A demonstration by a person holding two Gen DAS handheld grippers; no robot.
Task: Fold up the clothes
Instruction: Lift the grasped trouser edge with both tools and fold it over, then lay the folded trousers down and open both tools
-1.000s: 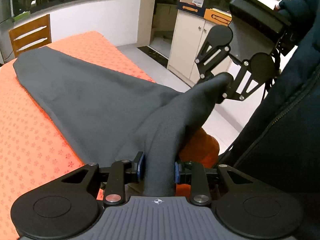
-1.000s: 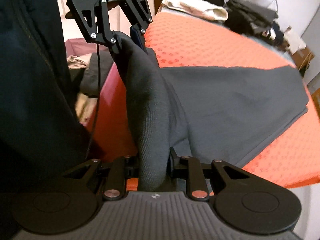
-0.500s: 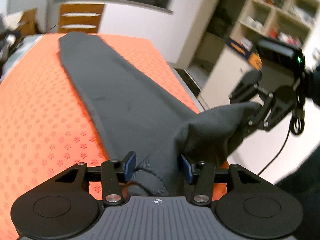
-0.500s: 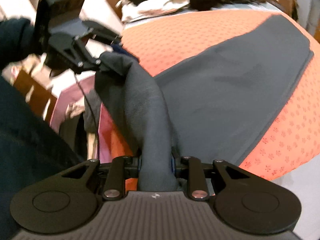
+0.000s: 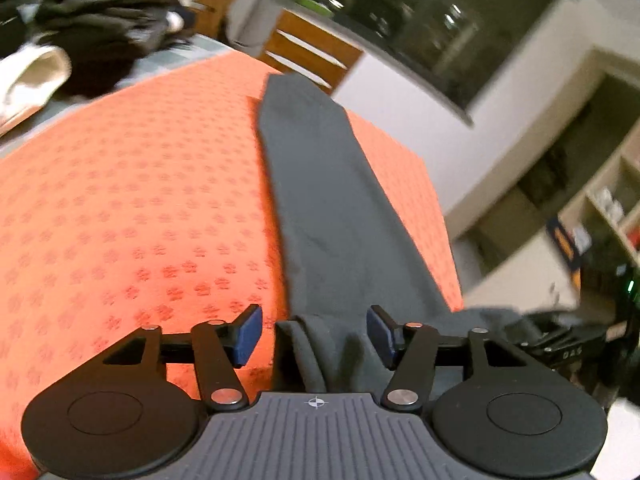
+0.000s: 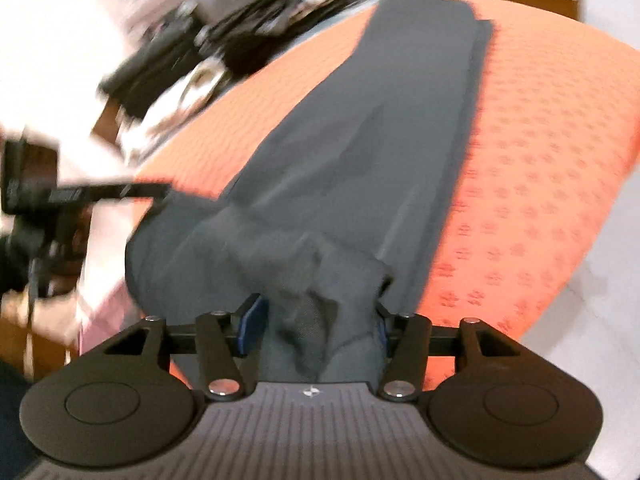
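A dark grey garment (image 5: 320, 208) lies as a long folded strip on the orange patterned tablecloth (image 5: 140, 220), its far end near the table's back edge. My left gripper (image 5: 314, 334) stands open, and the garment's near end lies loose between its blue pads (image 5: 249, 332) without touching them. In the right wrist view the same garment (image 6: 392, 120) runs away from me. My right gripper (image 6: 316, 326) is open too, with a bunched fold of the cloth filling the gap between its fingers. Each gripper shows blurred at the edge of the other's view.
Piles of dark and white clothes (image 5: 80, 40) sit on the far side of the table. A wooden chair (image 5: 304, 52) stands behind it under a dark window. White cabinets and shelves (image 5: 600, 208) are to the right. The tablecloth's edge (image 6: 560, 288) drops off to the floor.
Both grippers swung down over the table with the garment's near end, laying it as a strip, and both have spread apart from their grip on the cloth.
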